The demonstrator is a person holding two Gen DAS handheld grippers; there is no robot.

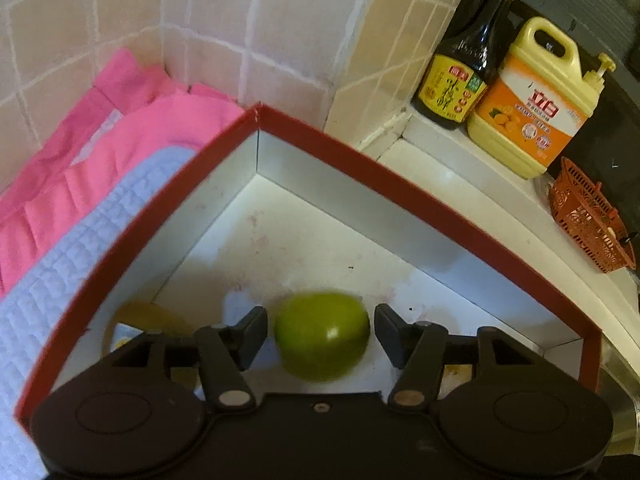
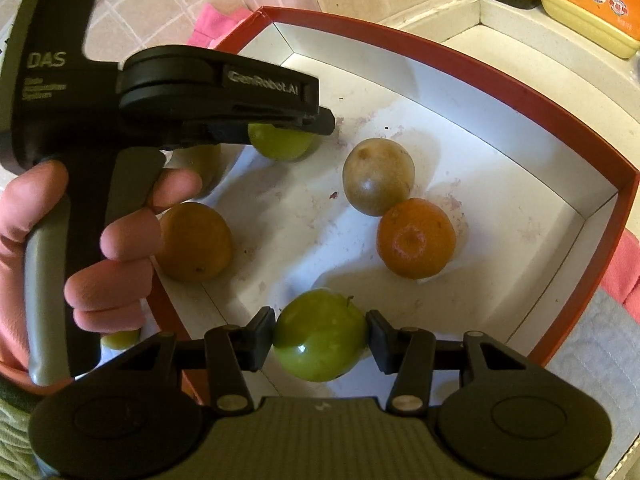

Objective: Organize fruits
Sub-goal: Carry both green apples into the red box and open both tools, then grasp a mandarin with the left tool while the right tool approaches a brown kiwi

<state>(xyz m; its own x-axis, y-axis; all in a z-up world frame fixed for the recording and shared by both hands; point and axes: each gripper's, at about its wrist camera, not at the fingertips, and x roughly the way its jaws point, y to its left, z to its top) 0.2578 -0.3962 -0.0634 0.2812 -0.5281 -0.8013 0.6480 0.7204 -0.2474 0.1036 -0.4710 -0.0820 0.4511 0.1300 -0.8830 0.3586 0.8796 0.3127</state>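
A red-rimmed white box (image 1: 400, 184) holds several fruits. In the left wrist view a green fruit (image 1: 322, 334) lies on the box floor between my left gripper's (image 1: 320, 336) open fingers, with small gaps on both sides. In the right wrist view my right gripper (image 2: 320, 336) is shut on a second green fruit (image 2: 320, 334), held over the box's (image 2: 520, 80) near side. My left gripper also shows there from the side, over the first green fruit (image 2: 280, 144). Two oranges (image 2: 416, 238) (image 2: 196, 240) and a brownish round fruit (image 2: 378, 176) lie in the box.
A pink and white cloth (image 1: 80, 200) lies left of the box against the tiled wall. A dark sauce bottle (image 1: 468, 52), a yellow detergent jug (image 1: 536, 100) and a small orange basket (image 1: 588, 220) stand on the ledge at the right. Another small green fruit (image 2: 120, 338) lies outside the box.
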